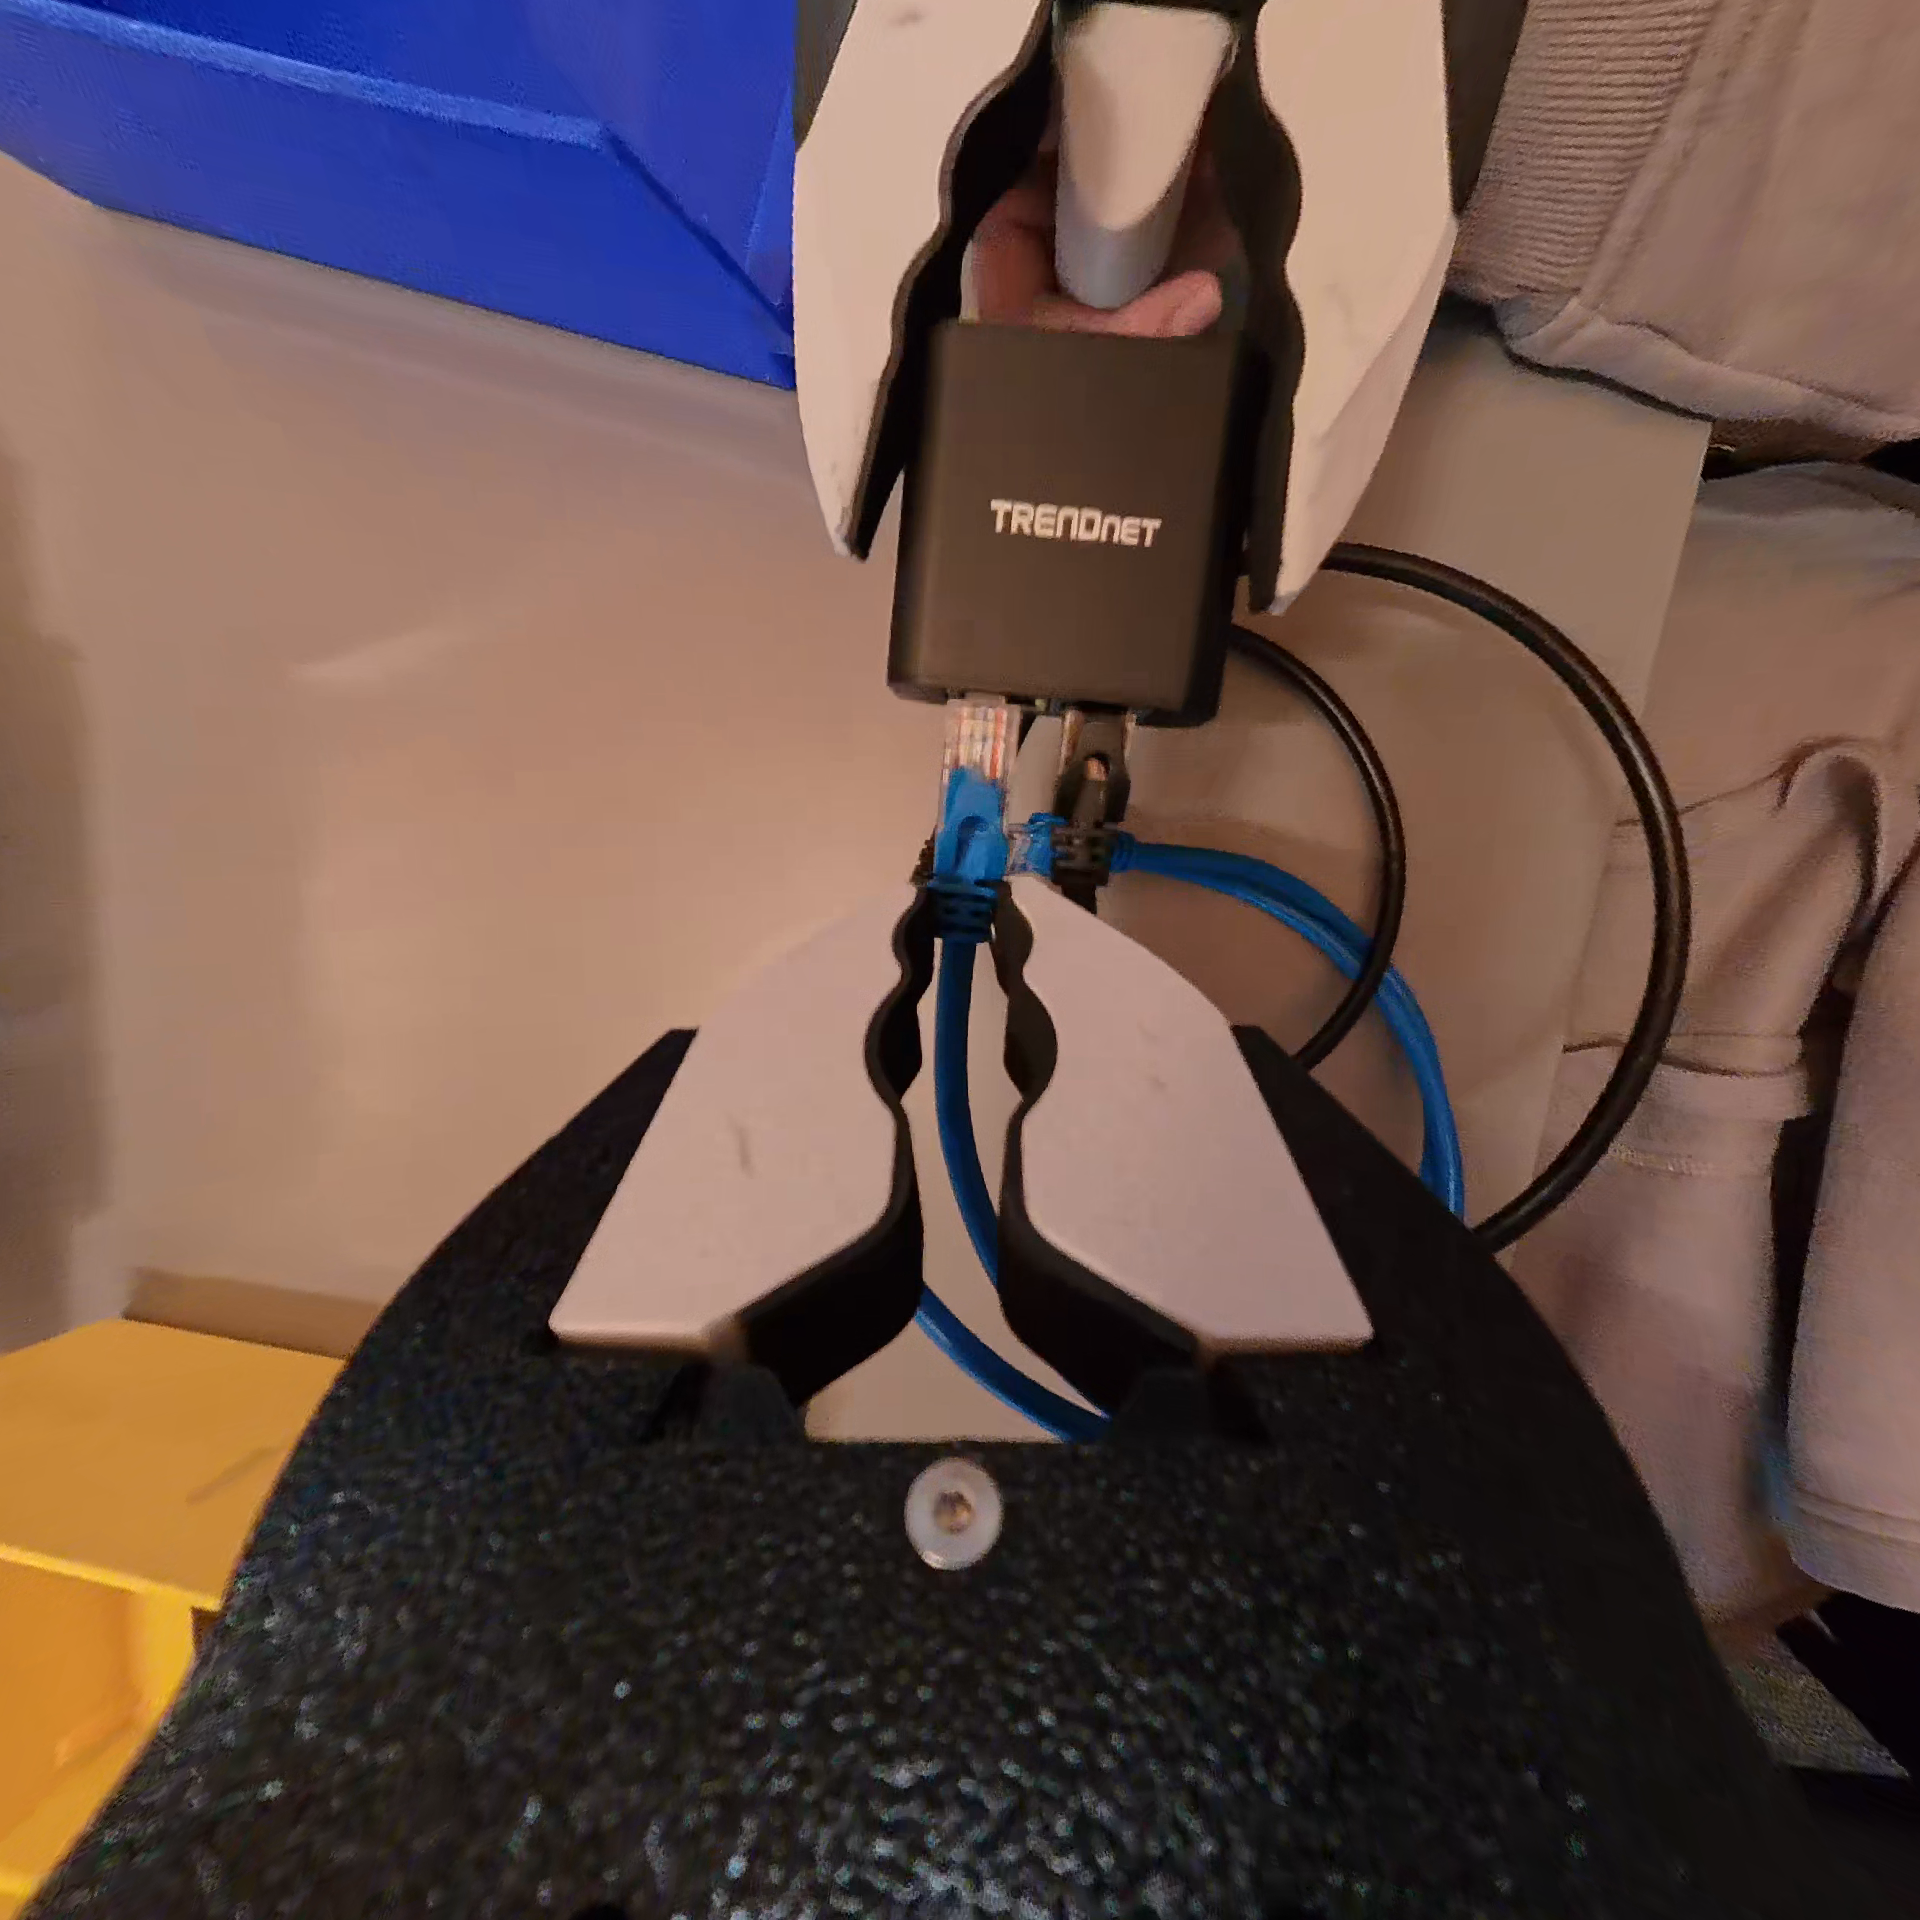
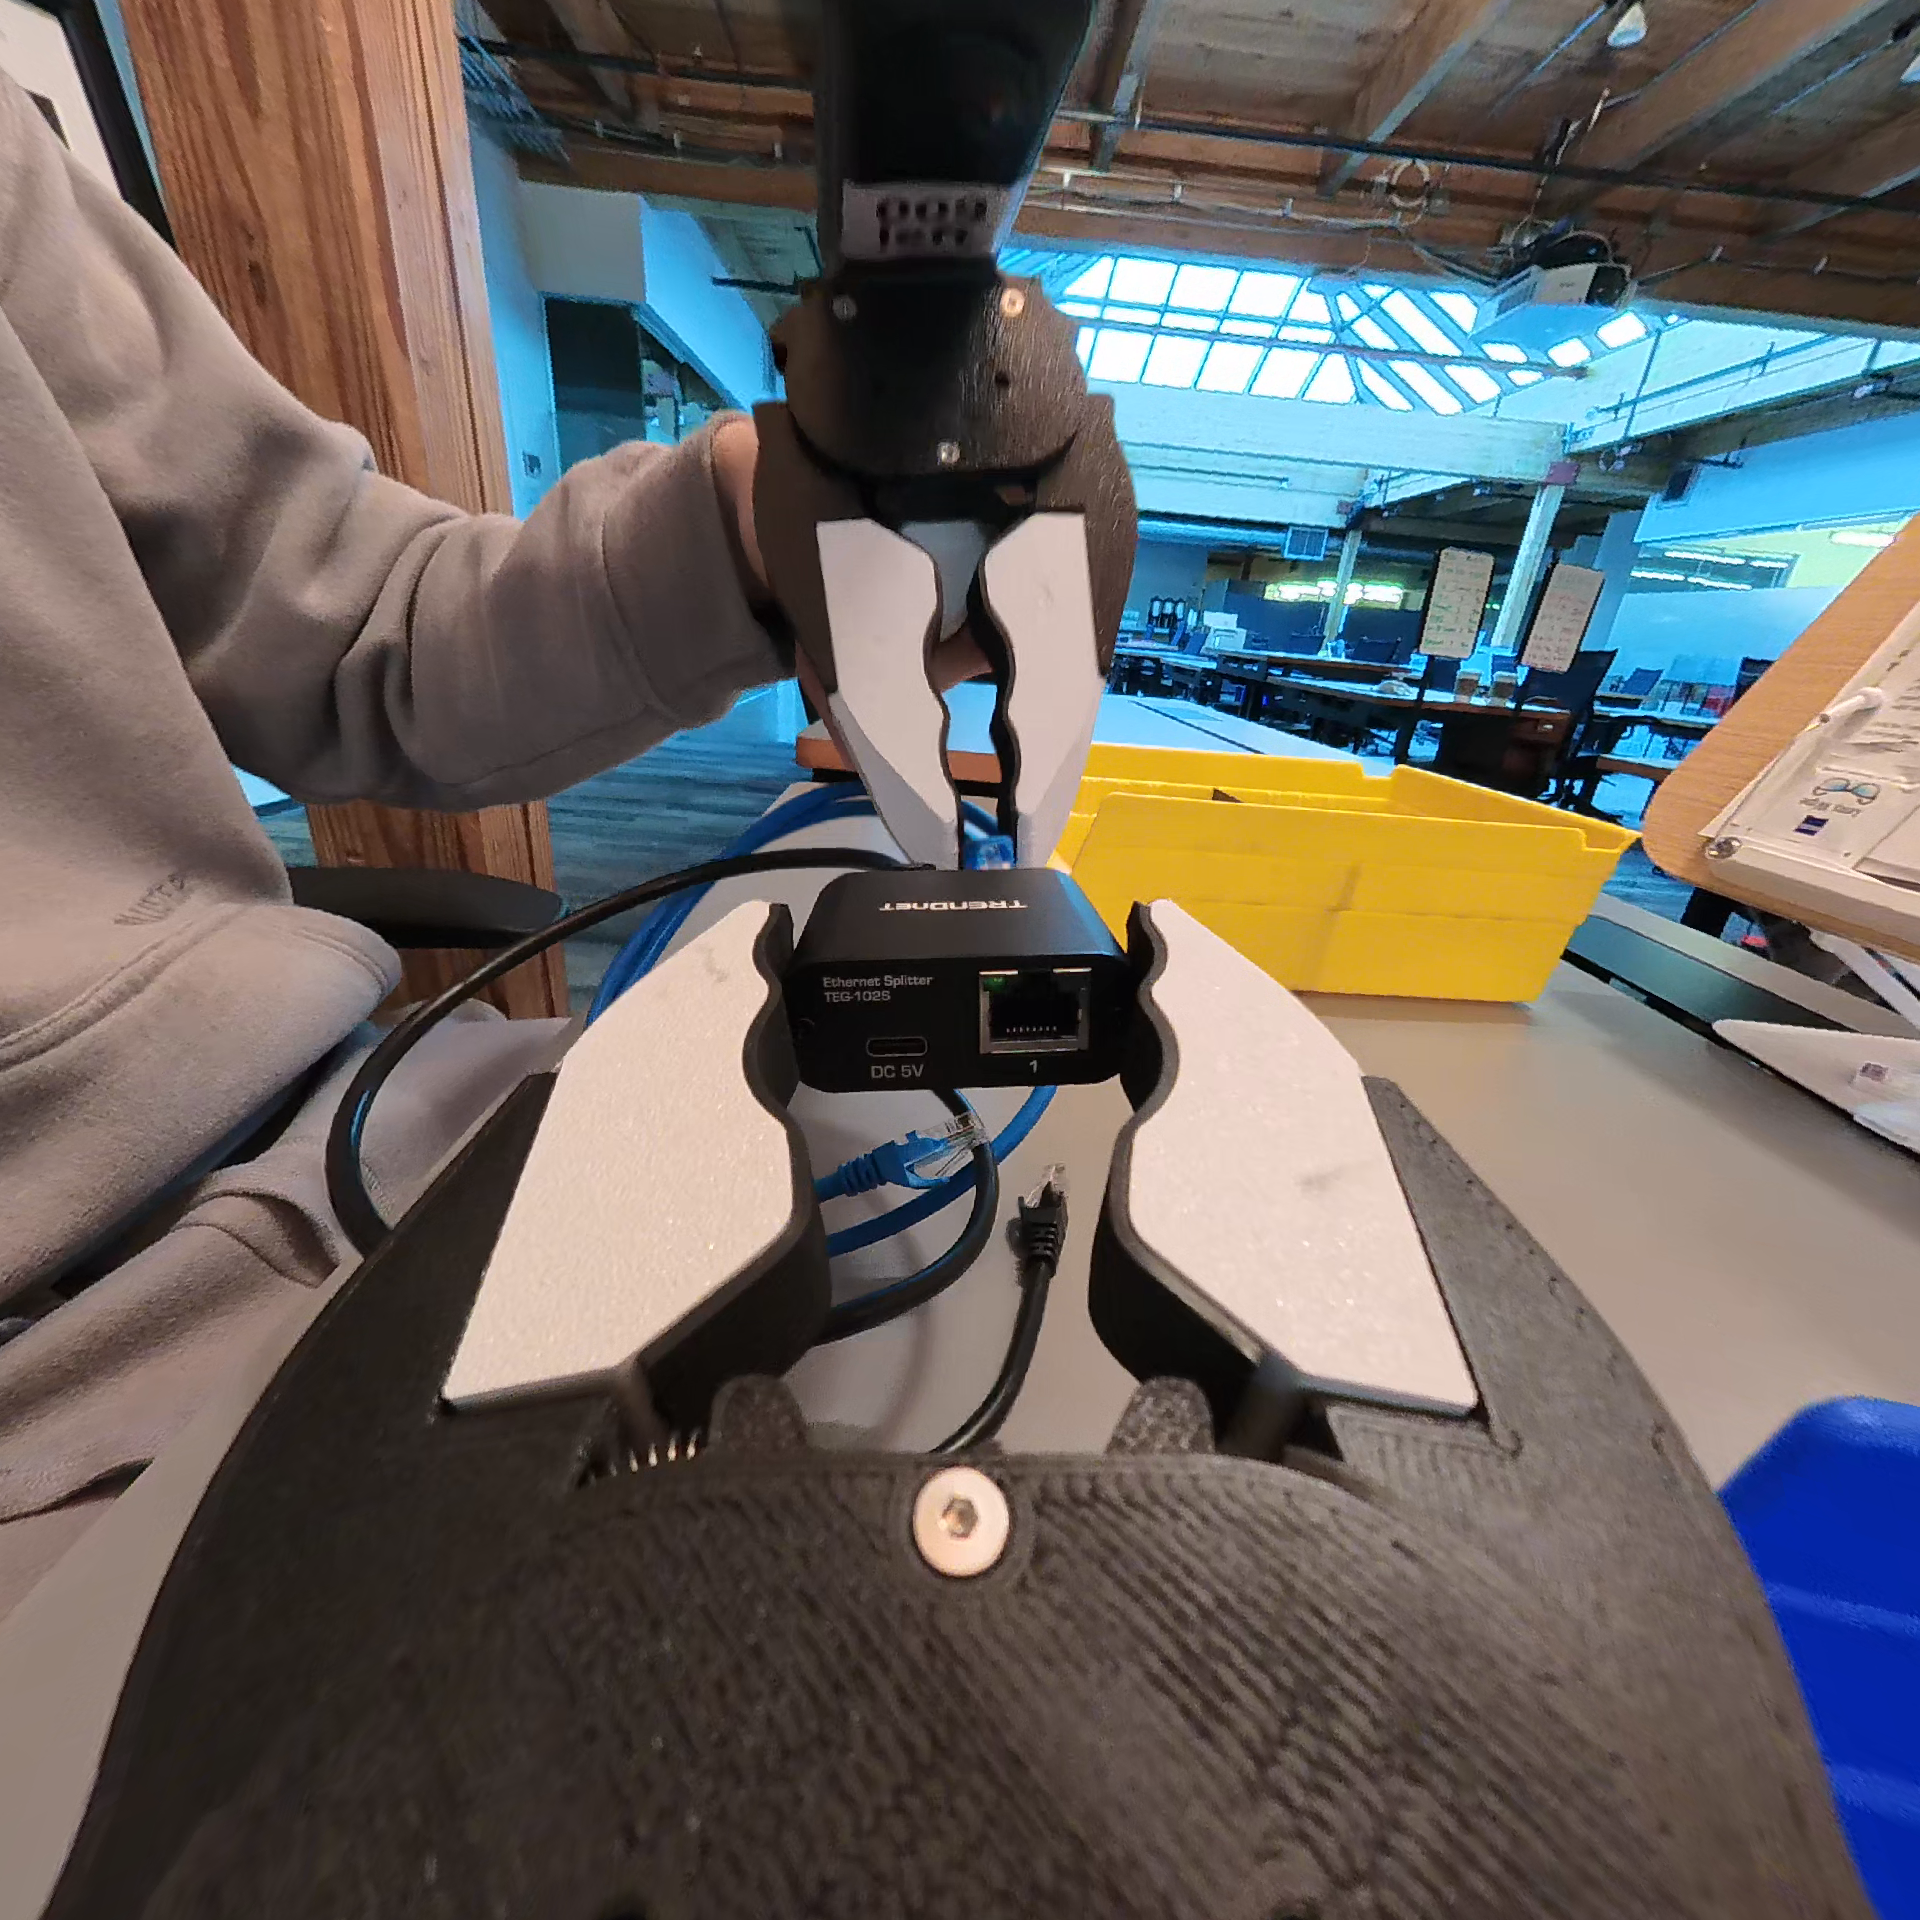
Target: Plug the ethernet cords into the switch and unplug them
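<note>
Nearest the lens, the left gripper (image 1: 958, 914) was pinched on the strain relief of the blue cord (image 1: 954, 1060), whose clear plug (image 1: 975, 743) sat at the mouth of a port, apparently partly seated. Beyond those fingertips, the right gripper (image 1: 1060, 566) clamped the black switch (image 1: 1070, 520) by its sides, seemingly to brace it against the push. A black cord (image 1: 1091, 774) occupied the neighbouring port. Its free end (image 2: 1042, 1210) lay on the table (image 2: 1558, 1143) between the right fingers.

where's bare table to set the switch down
Bare table lies right of the right gripper, between the yellow bin and the blue bin. Under the switch it is crowded: blue cord and black cord ends lie there.
</note>
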### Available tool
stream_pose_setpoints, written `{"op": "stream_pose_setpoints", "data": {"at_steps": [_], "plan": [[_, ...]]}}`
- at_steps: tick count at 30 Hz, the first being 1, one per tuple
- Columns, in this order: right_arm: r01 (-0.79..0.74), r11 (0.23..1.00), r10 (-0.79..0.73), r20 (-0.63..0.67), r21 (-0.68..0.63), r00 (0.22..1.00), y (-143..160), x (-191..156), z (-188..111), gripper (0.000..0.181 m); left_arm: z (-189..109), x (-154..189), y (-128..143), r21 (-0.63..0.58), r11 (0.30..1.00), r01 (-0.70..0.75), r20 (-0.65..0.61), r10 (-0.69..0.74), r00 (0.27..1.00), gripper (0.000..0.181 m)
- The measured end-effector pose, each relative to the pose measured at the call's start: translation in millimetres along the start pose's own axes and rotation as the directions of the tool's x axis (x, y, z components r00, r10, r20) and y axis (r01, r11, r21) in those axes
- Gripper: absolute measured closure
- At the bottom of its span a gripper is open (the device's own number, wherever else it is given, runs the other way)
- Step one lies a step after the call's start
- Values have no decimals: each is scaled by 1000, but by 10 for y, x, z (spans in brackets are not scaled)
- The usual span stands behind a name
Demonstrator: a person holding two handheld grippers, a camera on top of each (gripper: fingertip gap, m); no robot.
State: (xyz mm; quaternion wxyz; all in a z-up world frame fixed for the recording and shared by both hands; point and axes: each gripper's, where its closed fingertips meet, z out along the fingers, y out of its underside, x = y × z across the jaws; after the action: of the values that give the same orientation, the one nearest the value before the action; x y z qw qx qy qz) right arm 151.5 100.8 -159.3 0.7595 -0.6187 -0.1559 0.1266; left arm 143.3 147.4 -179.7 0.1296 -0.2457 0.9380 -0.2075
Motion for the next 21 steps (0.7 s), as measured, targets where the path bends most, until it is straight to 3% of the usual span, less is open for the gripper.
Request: {"op": "stream_pose_setpoints", "data": {"at_steps": [6,11,15,21], "plan": [[-1,1000,1,12,5,1000,-3,-18,12,120,22,30,8,-59,998,-36,-24,35,999,171],[-12,1000,12,9,28,1000,-29,-11,-4,120,-3,24,-50,-1,1000,-14,-48,14,999,171],[-21,999,22,21,-32,1000,46,-27,61,119,18,22,19,-19,999,-50,-39,49,998,171],[-44,999,44,29,-5,999,14,-32,48,119,8,34,-44,84,995,-60,-55,65,996,172]]}}
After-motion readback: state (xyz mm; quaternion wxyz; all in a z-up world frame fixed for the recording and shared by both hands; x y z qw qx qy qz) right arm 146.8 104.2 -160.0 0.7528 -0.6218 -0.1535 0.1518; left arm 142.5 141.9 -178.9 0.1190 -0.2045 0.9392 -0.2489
